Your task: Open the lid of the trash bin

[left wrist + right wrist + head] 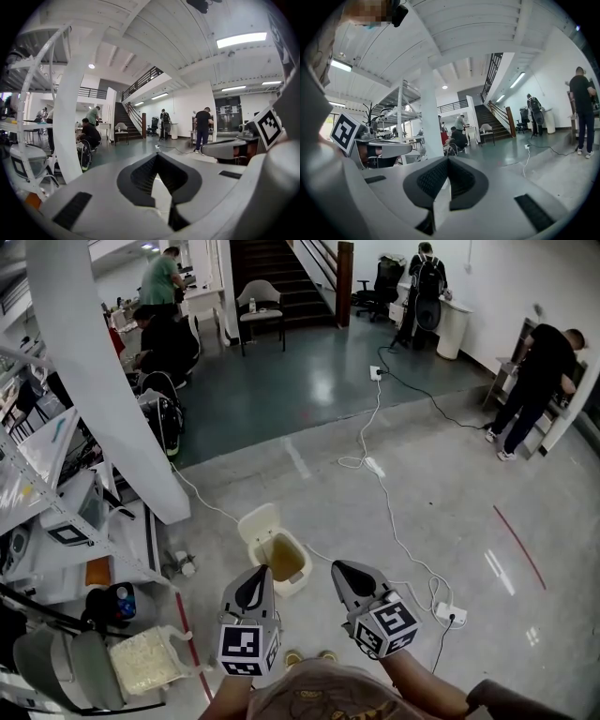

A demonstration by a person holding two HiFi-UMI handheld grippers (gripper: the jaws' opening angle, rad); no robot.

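Both grippers held shut over the open trash bin

At the left a white column (pixel 103 381) slants up from the floor (pixel 441 493). Beside it, the left gripper (pixel 253 582) juts forward off a forearm (pixel 228 699) that rises from the bottom edge, marker cube (pixel 247 649) nearest the person. Its jaws are pressed together with nothing between them, and it points level across the room. Its tip overlaps the near edge of the cream trash bin (pixel 302 563), which stands on the floor between the two grippers and closer to the left one, its lid (pixel 260 519) tipped up and back. The right gripper (pixel 345 573) angles inward toward the bin from the other forearm (pixel 422 682), likewise clenched and empty. Right of it a white cable (pixel 394 521) runs to a power strip (pixel 450 615).
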